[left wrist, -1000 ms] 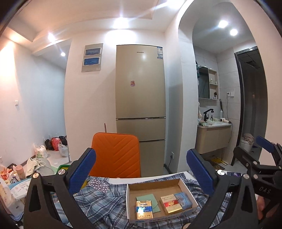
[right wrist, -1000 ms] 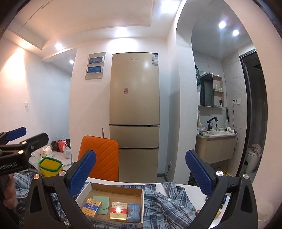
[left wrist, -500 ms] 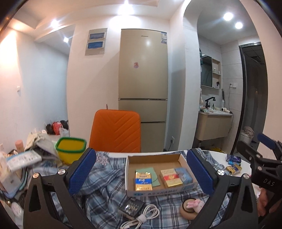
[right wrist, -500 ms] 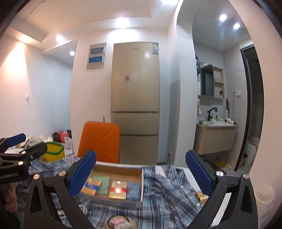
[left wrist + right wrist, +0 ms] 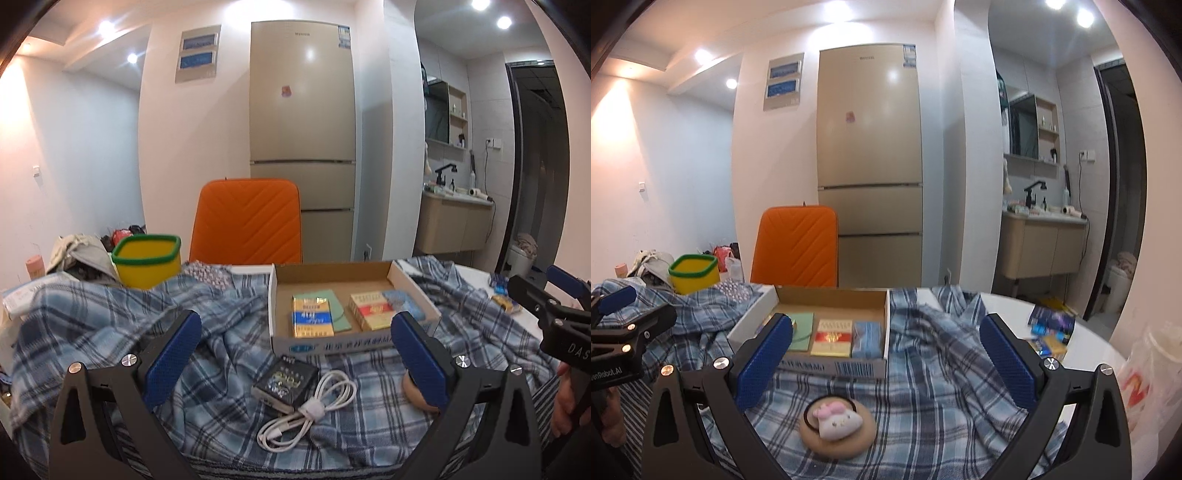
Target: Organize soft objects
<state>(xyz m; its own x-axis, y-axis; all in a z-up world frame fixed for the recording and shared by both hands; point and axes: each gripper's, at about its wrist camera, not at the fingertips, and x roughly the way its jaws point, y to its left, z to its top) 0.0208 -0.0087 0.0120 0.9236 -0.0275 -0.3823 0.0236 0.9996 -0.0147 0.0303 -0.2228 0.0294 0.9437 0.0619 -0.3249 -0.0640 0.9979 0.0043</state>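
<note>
A blue plaid shirt point(image 5: 110, 325) lies spread and rumpled over the table; it also shows in the right wrist view point(image 5: 934, 369). My left gripper point(image 5: 295, 354) is open and empty above the shirt, over a dark small box point(image 5: 286, 380) and a coiled white cable point(image 5: 314, 406). My right gripper point(image 5: 884, 358) is open and empty above a tan round pad with a pink-and-white plush point(image 5: 836, 424). A cardboard tray point(image 5: 406, 277) holding several small packs rests on the shirt point(image 5: 882, 321).
A yellow cup with a green rim point(image 5: 147, 260) stands at the back left beside a heap of clothes point(image 5: 79, 251). An orange chair point(image 5: 245, 221) is behind the table. Small packs point(image 5: 1049, 328) and a plastic bag point(image 5: 1145, 373) lie on the white table at right.
Both grippers have tilted down and lowered toward the table. More of the shirt, the cable, the dark box and the plush pad have come into view. Both stay open.
</note>
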